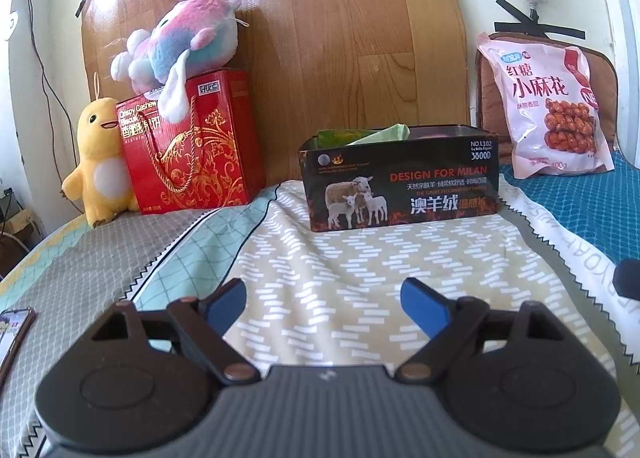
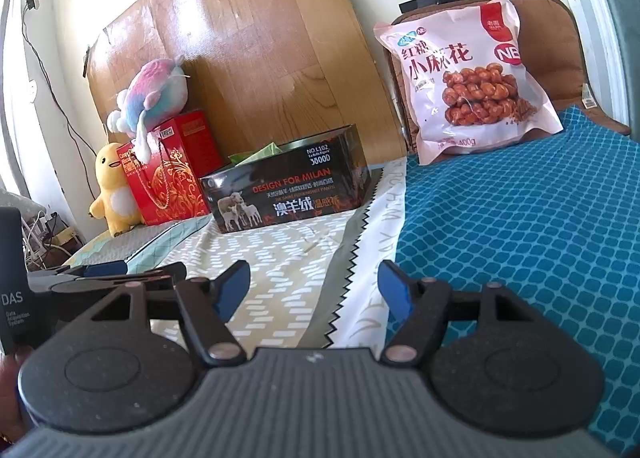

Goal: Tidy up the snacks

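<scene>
A black open-topped box [image 1: 400,182] [image 2: 288,186] printed with sheep stands on the patterned bedspread, green packets [image 1: 360,136] poking out of its top. A pink bag of twisted snacks [image 1: 550,106] [image 2: 476,82] leans upright against a brown cushion at the back right. A red gift box [image 1: 192,142] [image 2: 172,170] of cashew biscuits stands at the back left. My left gripper [image 1: 324,304] hovers open over the bedspread, well short of the black box, nothing between its blue pads. My right gripper [image 2: 314,290] is open and empty too, over the seam beside the teal cover.
A pastel plush [image 1: 180,46] lies on the red box and a yellow plush [image 1: 100,162] stands beside it. A wooden board [image 1: 320,38] backs the bed. A teal cover [image 2: 520,238] spreads on the right. A phone [image 1: 14,332] lies at the left edge.
</scene>
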A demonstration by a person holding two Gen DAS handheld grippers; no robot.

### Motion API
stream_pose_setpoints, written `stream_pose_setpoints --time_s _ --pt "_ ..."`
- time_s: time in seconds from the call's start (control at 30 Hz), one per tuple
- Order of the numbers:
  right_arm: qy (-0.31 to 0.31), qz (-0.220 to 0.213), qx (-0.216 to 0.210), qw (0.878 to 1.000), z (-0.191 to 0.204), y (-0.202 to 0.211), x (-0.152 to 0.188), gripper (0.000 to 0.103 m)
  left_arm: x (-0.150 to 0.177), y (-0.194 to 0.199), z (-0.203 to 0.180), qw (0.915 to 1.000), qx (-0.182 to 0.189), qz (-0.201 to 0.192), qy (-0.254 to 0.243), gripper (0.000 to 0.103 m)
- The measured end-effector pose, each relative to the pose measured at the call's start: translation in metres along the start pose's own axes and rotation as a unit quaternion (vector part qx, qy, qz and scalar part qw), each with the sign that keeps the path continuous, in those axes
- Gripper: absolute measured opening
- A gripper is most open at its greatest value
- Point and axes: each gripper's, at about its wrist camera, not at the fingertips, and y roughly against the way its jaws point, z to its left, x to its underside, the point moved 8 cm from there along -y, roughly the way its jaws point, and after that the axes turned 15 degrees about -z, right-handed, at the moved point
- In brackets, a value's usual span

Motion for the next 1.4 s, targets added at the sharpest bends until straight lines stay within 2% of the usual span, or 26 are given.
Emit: stream_pose_setpoints --time_s 0.1,0.23,0.37,0.6,0.8,0.93,1.4 --pt "0.004 0.004 -0.001 1.0 0.001 -0.001 0.001 0.073 -0.001 0.001 0.0 1.0 -0.002 -0.005 -0.002 0.099" --pt "0.009 0.006 -0.002 1.0 0.003 -0.002 0.001 0.073 -0.002 0.001 0.002 1.0 -0.007 -0.005 0.004 0.102" --pt "0.005 0.006 0.013 1.0 0.004 0.005 0.003 0.073 -0.001 0.008 0.007 0.9997 -0.01 0.001 0.02 0.103" --pt "-0.025 0.013 0.007 1.0 0.02 0.038 0.01 0.074 -0.002 0.029 0.001 0.9997 0.005 0.014 0.022 0.103" --pt "-0.049 0.004 0.008 0.999 0.03 0.047 0.001 0.083 -0.011 0.051 0.001 0.9994 0.002 0.011 0.033 0.103" --pt "-0.055 0.001 0.007 0.998 0.036 0.053 0.0 0.091 -0.019 0.063 0.003 0.9992 -0.004 -0.005 0.04 0.103" --pt "-0.062 0.005 0.002 0.998 0.042 0.062 0.007 0.091 -0.025 0.075 -0.001 0.9993 -0.007 -0.012 0.034 0.103"
